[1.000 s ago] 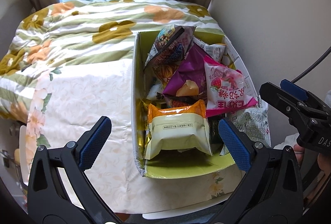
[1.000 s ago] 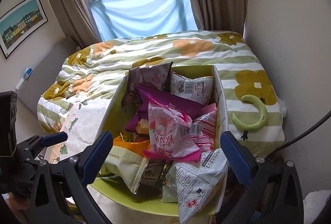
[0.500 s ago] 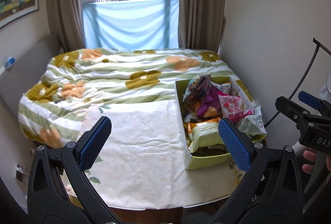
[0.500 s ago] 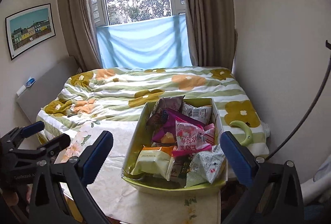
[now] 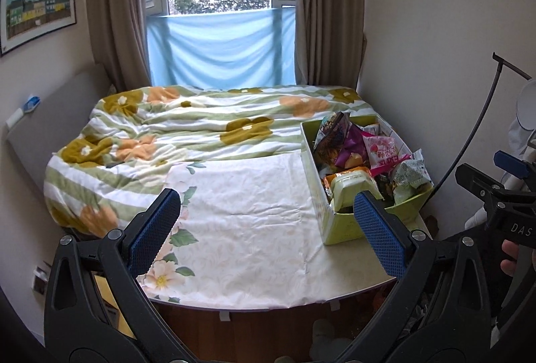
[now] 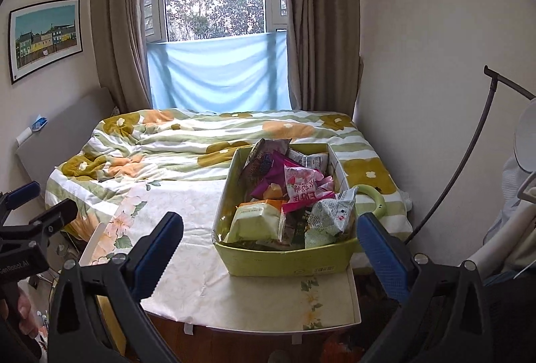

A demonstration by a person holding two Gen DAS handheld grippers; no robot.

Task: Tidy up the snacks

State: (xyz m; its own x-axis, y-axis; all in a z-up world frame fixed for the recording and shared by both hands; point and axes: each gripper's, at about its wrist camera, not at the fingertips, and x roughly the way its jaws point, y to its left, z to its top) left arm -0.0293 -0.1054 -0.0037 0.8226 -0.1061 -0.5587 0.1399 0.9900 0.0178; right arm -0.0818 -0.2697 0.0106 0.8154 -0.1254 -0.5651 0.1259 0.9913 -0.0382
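I held the left gripper (image 5: 268,229) spread wide and empty, short of the green cardboard snack box (image 5: 341,229) on the white floral cloth (image 5: 248,205).

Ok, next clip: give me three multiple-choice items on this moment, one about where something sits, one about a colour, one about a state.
1. Where does the snack box sit?
A. on the cloth-covered table, at its right end
B. on the floor
C. on the window sill

2. What colour is the box's outer wall?
A. red
B. yellow-green
C. black

3. How are the two hand-held grippers?
A. both shut on packets
B. left shut on a packet, right open
C. both open and holding nothing

Answers
1. A: the right wrist view shows the box standing on the floral tablecloth near the table's right edge, in front of the bed.
2. B: the near wall facing the camera is yellow-green.
3. C: the left hand-held gripper and the right hand-held gripper each have their blue pads spread wide with nothing between them.
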